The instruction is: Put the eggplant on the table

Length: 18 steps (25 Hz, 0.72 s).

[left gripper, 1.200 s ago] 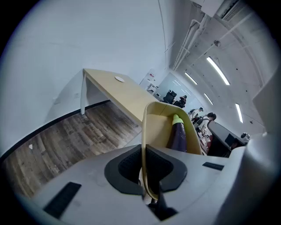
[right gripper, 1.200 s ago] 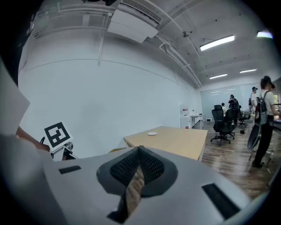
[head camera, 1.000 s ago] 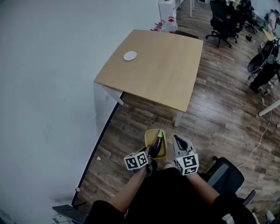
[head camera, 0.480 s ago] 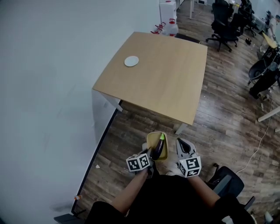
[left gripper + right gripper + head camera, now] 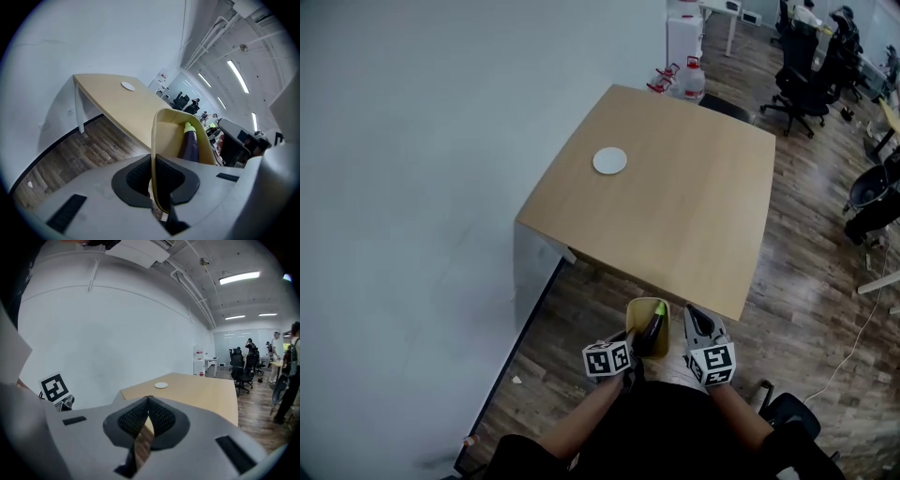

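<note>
A dark purple eggplant [image 5: 653, 328] with a green stem lies in a yellow tray [image 5: 634, 309]. My left gripper [image 5: 630, 341] is shut on the tray's near rim [image 5: 153, 140] and holds it in the air just short of the wooden table [image 5: 675, 216]. In the left gripper view the eggplant [image 5: 191, 143] leans along the tray's right side. My right gripper [image 5: 695, 321] is beside the tray on the right, shut [image 5: 148, 414] with nothing between its jaws. A small white disc [image 5: 609, 160] lies on the table near the wall.
A white wall [image 5: 422, 187] runs along the left of the table. Office chairs [image 5: 811, 66] and water bottles [image 5: 684, 80] stand beyond the far end. Dark wood floor [image 5: 825, 281] lies to the right. People stand far off in the right gripper view.
I have come closer to the table: its near edge now sits just ahead of the tray. Both grippers keep the same pose, the left still holding the tray with the eggplant.
</note>
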### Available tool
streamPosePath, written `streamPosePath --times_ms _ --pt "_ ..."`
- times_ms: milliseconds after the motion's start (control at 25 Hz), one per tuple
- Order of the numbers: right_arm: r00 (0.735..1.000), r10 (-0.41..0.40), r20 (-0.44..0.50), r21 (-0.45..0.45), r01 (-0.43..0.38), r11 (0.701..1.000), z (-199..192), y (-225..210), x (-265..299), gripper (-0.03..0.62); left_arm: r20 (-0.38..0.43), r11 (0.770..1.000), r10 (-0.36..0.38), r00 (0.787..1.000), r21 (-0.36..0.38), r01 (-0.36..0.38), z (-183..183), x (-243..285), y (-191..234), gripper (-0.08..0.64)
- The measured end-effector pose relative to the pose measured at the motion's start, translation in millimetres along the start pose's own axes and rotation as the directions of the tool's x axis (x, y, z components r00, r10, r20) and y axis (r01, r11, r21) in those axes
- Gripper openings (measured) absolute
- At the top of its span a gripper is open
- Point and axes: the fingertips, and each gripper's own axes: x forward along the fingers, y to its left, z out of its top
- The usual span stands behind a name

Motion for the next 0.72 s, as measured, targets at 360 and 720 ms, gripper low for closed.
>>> streamPosePath --times_ms 360,720 --pt "1.0 -0.024 0.001 -0.003 0.024 1.0 41.4 10.1 96.2 0.06 -0.039 0.999 -0.003 0.999 0.049 0.005 81.7 14.9 57.0 0.02" --pt "0.998 -0.063 -0.003 0.03 0.063 0.998 53.1 9.0 136.0 0.06 -0.069 0.998 0.021 0.997 0.063 -0.016 126.7 40.8 98.7 0.02"
